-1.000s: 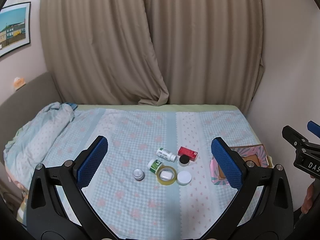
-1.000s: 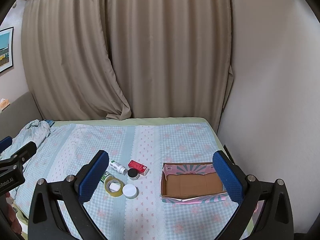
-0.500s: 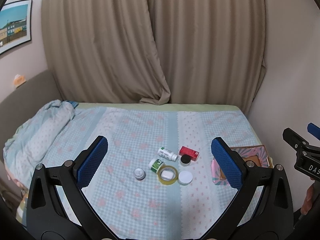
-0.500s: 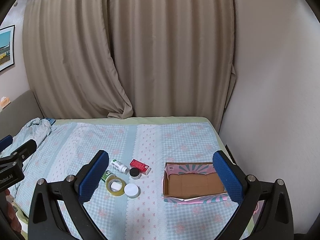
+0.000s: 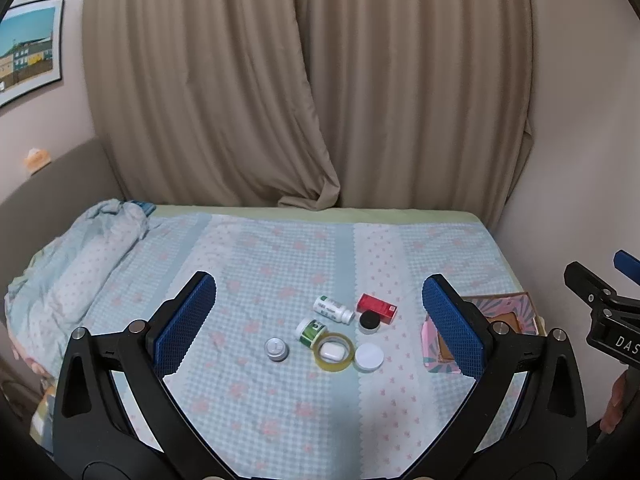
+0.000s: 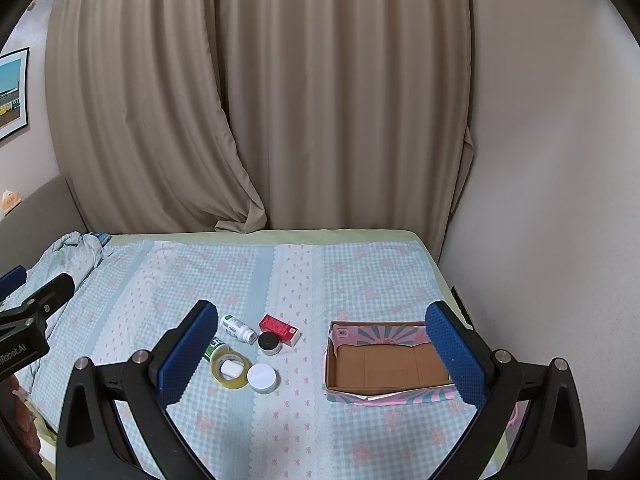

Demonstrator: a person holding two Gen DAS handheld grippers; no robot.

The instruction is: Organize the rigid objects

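A cluster of small objects lies mid-bed: a red box, a white pill bottle on its side, a green-labelled bottle, a black-lidded jar, a tape roll with a white case inside it, a white-lidded jar and a silver tin. An open cardboard box sits to their right, empty. My left gripper is open, held above and before the cluster. My right gripper is open, between cluster and box.
The bed has a blue checked cover. A bunched quilt lies at its left. Beige curtains hang behind the bed and a wall runs along its right edge.
Both views have shifted slightly; the objects sit a little farther right and higher in the frames. Both grippers stay open and nothing on the bed has moved.
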